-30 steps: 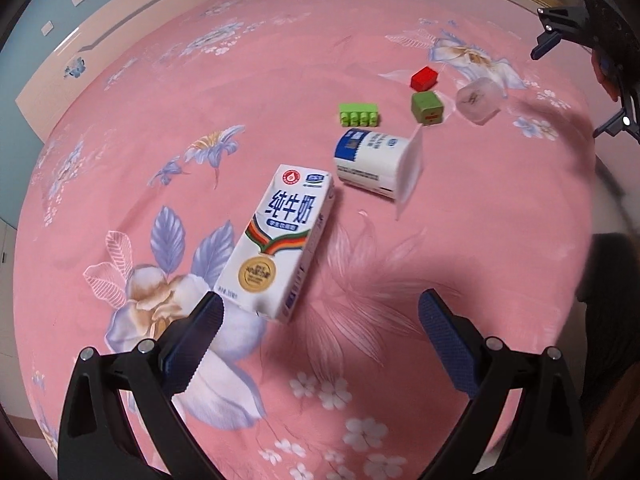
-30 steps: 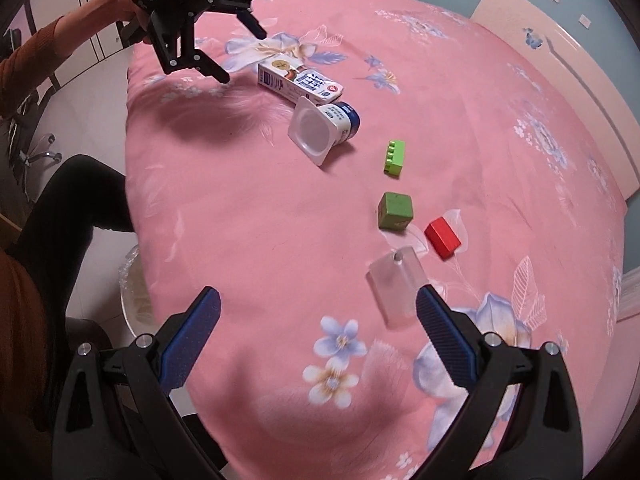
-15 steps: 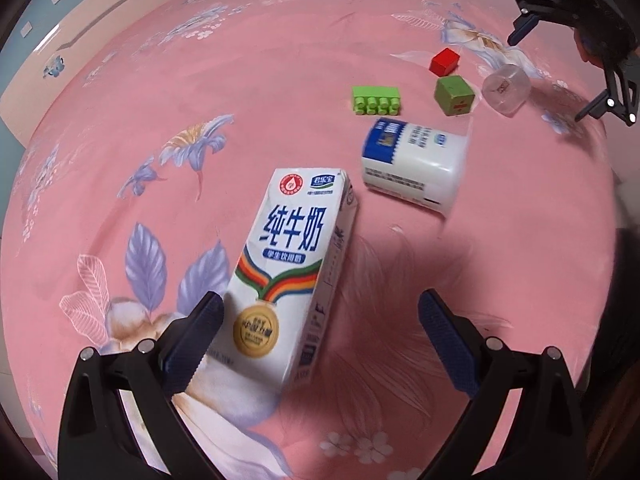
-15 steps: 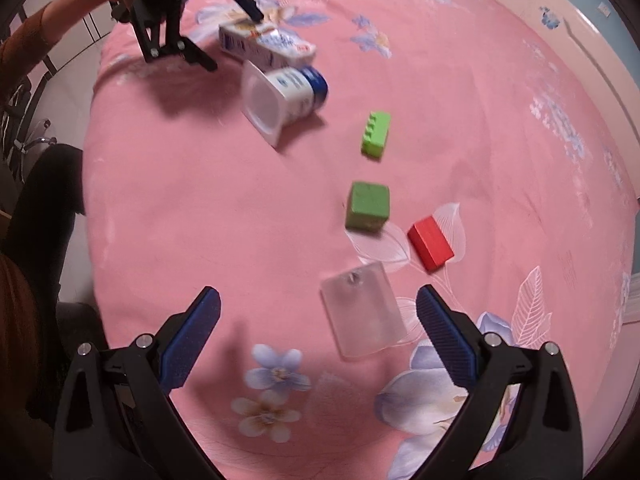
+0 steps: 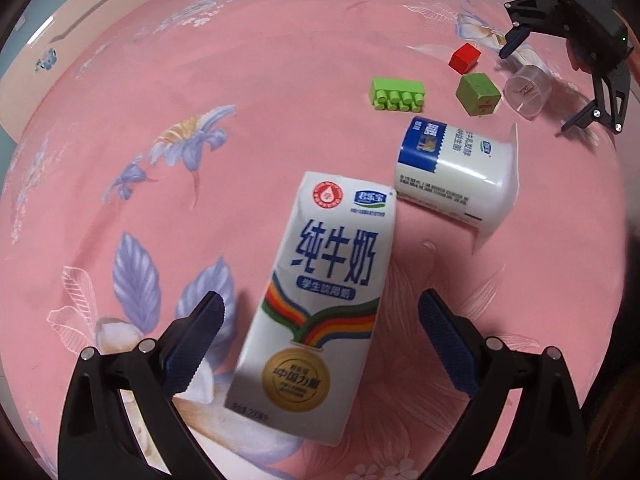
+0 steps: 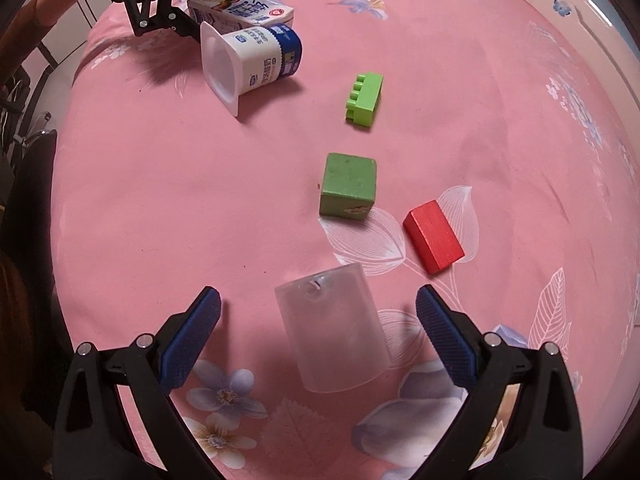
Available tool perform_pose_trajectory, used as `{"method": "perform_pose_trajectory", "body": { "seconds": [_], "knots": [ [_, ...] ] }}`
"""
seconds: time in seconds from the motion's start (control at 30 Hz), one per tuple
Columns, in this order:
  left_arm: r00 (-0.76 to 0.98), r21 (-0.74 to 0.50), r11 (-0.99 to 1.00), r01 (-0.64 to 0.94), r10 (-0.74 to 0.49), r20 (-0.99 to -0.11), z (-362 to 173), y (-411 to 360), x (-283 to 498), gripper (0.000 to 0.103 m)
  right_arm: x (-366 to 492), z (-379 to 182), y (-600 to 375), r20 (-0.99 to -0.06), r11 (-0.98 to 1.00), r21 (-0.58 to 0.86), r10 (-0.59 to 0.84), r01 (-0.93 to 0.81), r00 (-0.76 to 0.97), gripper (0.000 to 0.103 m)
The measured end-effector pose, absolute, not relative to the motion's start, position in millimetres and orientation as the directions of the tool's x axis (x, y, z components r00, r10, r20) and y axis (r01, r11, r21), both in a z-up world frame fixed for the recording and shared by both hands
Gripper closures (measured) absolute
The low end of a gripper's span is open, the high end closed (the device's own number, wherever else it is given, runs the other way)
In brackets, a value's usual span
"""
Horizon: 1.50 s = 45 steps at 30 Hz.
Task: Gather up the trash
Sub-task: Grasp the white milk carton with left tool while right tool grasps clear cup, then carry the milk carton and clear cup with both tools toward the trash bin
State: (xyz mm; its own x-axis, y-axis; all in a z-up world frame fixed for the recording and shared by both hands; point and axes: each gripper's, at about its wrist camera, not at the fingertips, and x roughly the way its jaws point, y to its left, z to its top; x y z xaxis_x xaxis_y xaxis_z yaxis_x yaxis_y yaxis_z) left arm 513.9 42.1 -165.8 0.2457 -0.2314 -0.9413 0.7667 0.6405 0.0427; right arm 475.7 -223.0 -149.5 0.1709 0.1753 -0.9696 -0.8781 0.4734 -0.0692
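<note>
Left wrist view: left gripper (image 5: 318,342) spread wide, fingers either side of a milk carton (image 5: 318,300) lying flat on the pink flowered bedspread (image 5: 248,92); gaps show on both sides, no contact. Carton's far corner lies just beside a yogurt cup (image 5: 456,174), tipped on its side, mouth facing right. Beyond cup: green stud brick (image 5: 397,95), green cube (image 5: 478,94), red block (image 5: 464,57), all apart from each other. Clear plastic cup (image 5: 527,91) lies on its side near the green cube, between the fingers of the right gripper (image 5: 538,84), seen top right.

Right wrist view: right gripper (image 6: 318,340) also spread wide, straddling the clear plastic cup (image 6: 334,332), which lies on its side with closed base pointing away; neither finger touches it. Ahead, in order: red block (image 6: 433,236) to the right, green cube (image 6: 349,190), green stud brick (image 6: 365,96), yogurt cup (image 6: 252,62), then milk carton (image 6: 240,8) with left gripper (image 6: 220,4) over it at top left. A sleeve shows behind that gripper.
</note>
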Motion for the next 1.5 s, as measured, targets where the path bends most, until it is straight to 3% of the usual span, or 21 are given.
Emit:
{"method": "perform_pose_trajectory", "body": {
  "seconds": [0.07,0.13,0.23,0.3,0.37,0.43,0.93,1.5],
  "knots": [
    [0.246,0.048,0.633,0.773,-0.228,-0.942,-168,39,513,0.007,478,-152,-224,-0.972,0.472,-0.068,0.168,-0.879,0.165,0.017],
    [0.226,0.037,0.627,0.778,-0.225,-0.948,-170,37,514,0.026,480,-157,-225,-0.975,0.473,-0.064,0.157,-0.879,0.155,0.022],
    [0.225,0.040,0.634,0.773,-0.215,-0.950,-175,31,516,0.027,483,-161,-229,-0.978,0.485,-0.067,0.141,-0.872,0.154,0.023],
    [0.228,0.040,0.636,0.771,-0.215,-0.950,-176,29,516,0.031,483,-162,-231,-0.979,0.490,-0.052,0.146,-0.870,0.141,0.031],
    [0.226,0.040,0.635,0.771,-0.214,-0.950,-175,25,519,0.045,482,-163,-232,-0.979,0.485,-0.059,0.143,-0.873,0.145,0.041],
    [0.219,0.034,0.637,0.770,-0.213,-0.952,-175,25,521,0.049,482,-163,-234,-0.981,0.482,-0.054,0.139,-0.875,0.137,0.048],
    [0.238,0.055,0.641,0.766,-0.202,-0.950,-164,29,501,0.051,468,-154,-238,-0.978,0.479,-0.062,0.144,-0.876,0.148,0.051],
    [0.287,0.107,0.599,0.794,-0.214,-0.934,-107,43,416,0.051,383,-88,-223,-0.957,0.445,-0.137,0.172,-0.885,0.234,0.051]
  ]
}}
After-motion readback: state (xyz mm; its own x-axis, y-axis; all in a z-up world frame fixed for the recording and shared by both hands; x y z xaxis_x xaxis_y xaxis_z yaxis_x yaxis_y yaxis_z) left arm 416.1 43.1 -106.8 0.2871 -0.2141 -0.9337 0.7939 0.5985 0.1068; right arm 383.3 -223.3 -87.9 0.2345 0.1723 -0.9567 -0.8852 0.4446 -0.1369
